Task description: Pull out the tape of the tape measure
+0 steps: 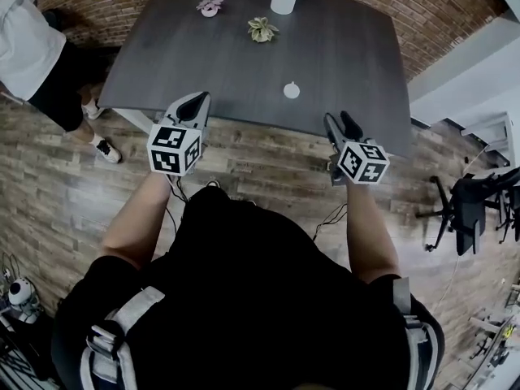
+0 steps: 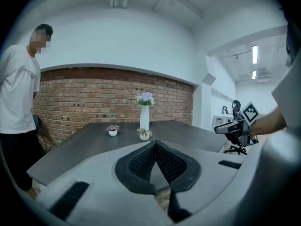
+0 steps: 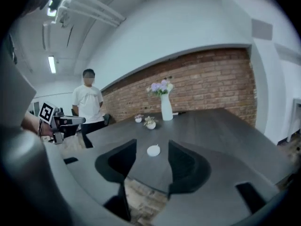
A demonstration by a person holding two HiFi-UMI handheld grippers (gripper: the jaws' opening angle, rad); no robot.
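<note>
You hold both grippers short of the tabletop's near edge, the left gripper with its jaws pressed together on nothing and the right gripper with its jaws wide and empty. The tape measure, a small round white disc, lies alone on the dark matte surface near that edge, right of middle, ahead of the right gripper. It's probably light, hard-shelled and smooth, so likely to skid; clamp 1 gripper across its rim and pinch the tape's end tab, too small to see here, with the other.
</note>
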